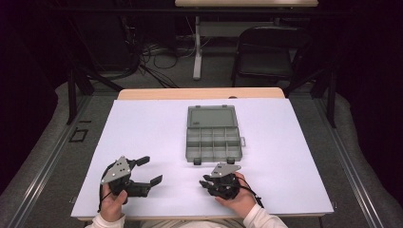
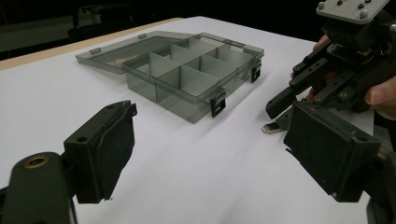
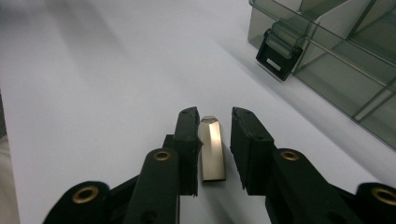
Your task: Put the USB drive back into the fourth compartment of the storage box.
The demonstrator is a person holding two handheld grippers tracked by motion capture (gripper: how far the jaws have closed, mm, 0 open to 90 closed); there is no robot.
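While the box [image 1: 213,133] lies open and empty on the counter [image 1: 142,142], the right tongs [image 3: 210,140] straddle a small metal piece [image 3: 212,149], perhaps a USB stick, lying just before the box; jaws apart, not yet clenched. Left tongs [image 2: 205,154] hang released nearby. Grasping and stowing seemingly remain.

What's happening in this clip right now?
A person at a white table holds a gripper in each hand. The right gripper has its jaws on either side of a small flat metal piece lying on the table, with a gap on one side, so it is not yet gripped. The left gripper is open over bare table. A grey compartment box sits open just beyond; its visible compartments look empty.
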